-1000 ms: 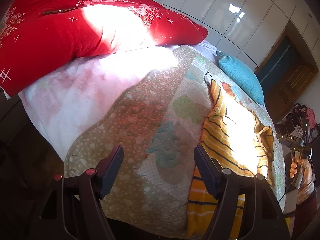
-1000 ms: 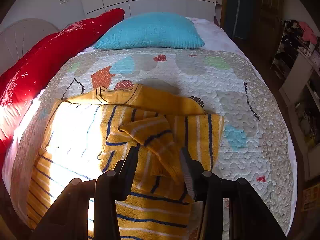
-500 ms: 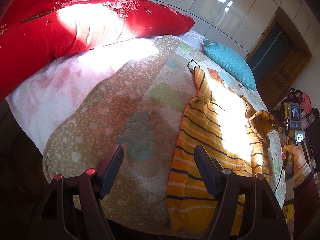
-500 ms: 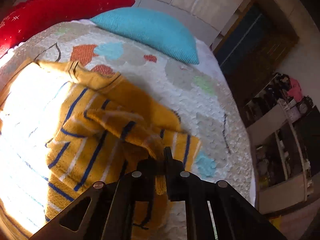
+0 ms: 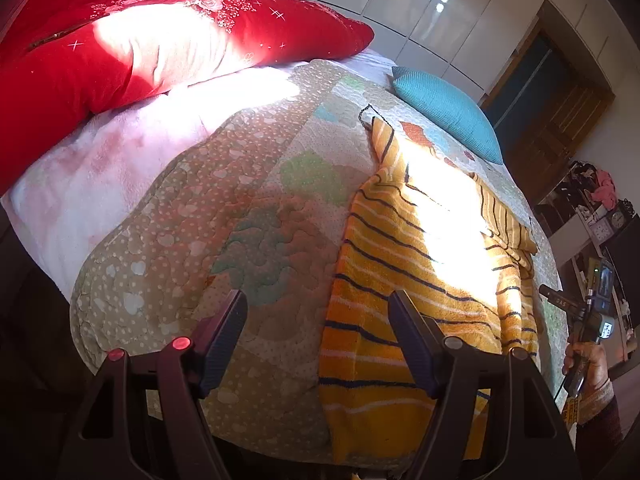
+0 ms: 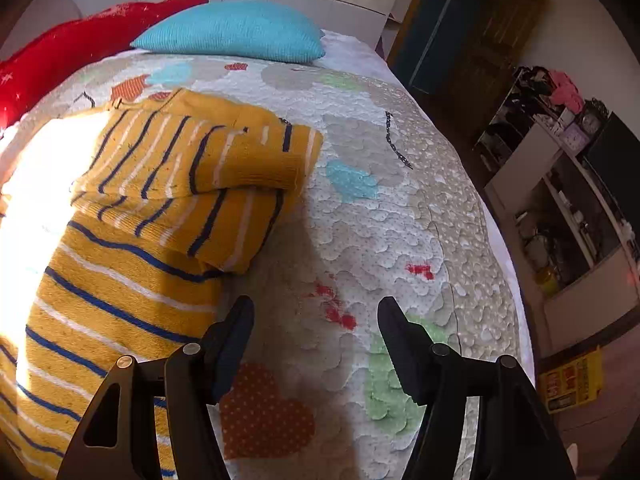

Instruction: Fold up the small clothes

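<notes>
A small yellow sweater (image 6: 132, 248) with navy and white stripes lies flat on the quilted bed cover (image 6: 384, 208). Its sleeve (image 6: 224, 156) lies folded across the body. My right gripper (image 6: 316, 316) hovers over bare quilt just right of the sweater's edge; its jaws are opening and nothing is between them. In the left wrist view the same sweater (image 5: 404, 272) stretches along the bed's right side. My left gripper (image 5: 318, 312) stands open above the sweater's left hem edge, touching nothing. A hand holds the other gripper (image 5: 588, 312) at the far right.
A red bolster (image 5: 132, 44) and a teal cushion (image 5: 448, 112) lie at the head of the bed. A pink blanket (image 5: 120, 160) covers the left side. Shelves with clutter (image 6: 560, 184) and a dark door (image 6: 452, 36) stand to the right of the bed.
My right gripper was shut on the sleeve, let it go onto the sweater's body, and moved right over bare quilt with its jaws apart. The left gripper drifted slightly, still open.
</notes>
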The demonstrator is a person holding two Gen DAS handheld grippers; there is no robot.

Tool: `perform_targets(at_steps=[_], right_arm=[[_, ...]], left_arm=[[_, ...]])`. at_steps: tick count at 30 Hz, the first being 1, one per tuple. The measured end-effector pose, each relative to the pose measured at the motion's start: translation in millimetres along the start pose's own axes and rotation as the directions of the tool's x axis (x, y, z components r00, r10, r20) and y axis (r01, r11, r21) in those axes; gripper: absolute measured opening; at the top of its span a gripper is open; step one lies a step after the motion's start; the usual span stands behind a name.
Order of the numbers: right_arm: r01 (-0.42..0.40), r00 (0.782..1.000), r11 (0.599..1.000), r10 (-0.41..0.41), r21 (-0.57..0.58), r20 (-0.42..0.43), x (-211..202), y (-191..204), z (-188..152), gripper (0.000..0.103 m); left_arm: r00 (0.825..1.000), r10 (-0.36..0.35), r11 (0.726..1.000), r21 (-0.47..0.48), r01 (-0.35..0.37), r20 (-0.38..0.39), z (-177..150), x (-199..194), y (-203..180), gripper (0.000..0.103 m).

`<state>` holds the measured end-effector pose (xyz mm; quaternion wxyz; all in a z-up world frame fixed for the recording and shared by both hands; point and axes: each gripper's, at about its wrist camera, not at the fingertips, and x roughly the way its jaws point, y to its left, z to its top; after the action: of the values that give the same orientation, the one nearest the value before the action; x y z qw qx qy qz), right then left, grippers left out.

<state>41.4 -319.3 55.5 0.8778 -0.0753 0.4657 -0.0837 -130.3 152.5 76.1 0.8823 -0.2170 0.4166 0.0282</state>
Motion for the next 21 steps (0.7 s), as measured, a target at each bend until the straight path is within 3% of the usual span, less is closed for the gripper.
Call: perform_targets(at_steps=[4,7,9,12,18,20,21], right_arm=[[-0.150,0.988,0.982,0.146,0.115,0.041,-25.2,-4.6,-4.3,0.068],[-0.278,0.961,0.942,0.274,0.188,0.048,-31.8,0.8,-16.5,0.069],[-0.330,0.943,0.918,0.331,0.221,0.037,-33.6,4.5,-34.9,0.069],[-0.384,0.917,0.881,0.398,0.275,0.005,-32.4,4.4,-67.7,0.069],[-0.506,0.844,0.771,0.535,0.386,0.036,-35.6,-5.6,-123.6,0.069],[-0.561,0.804,0.722,0.592,0.405,0.059,-38.6,-1.9,-132.7,0.069],[-0.600,0.771,0.685,0.633,0.413,0.070,-39.5,2.2,-136.8,0.069]], left_arm=[[1.000,-0.011,0.999,0.033,0.011,-0.008,-5.4,2.6,-10.4,0.073],[0.999,-0.008,0.998,0.064,0.010,-0.037,-12.5,13.5,-12.3,0.082],[0.997,0.015,0.997,0.079,-0.009,-0.071,-17.7,25.2,-9.0,0.082],[0.992,-0.024,0.997,0.075,0.034,-0.127,-22.8,39.4,-0.5,0.082],[0.975,-0.162,0.982,0.069,0.174,-0.151,-20.1,52.5,-4.2,0.080],[0.964,-0.210,0.975,0.041,0.220,-0.164,-19.7,56.5,-6.2,0.074],[0.959,-0.227,0.971,0.035,0.236,-0.168,-21.0,57.0,-8.8,0.071]])
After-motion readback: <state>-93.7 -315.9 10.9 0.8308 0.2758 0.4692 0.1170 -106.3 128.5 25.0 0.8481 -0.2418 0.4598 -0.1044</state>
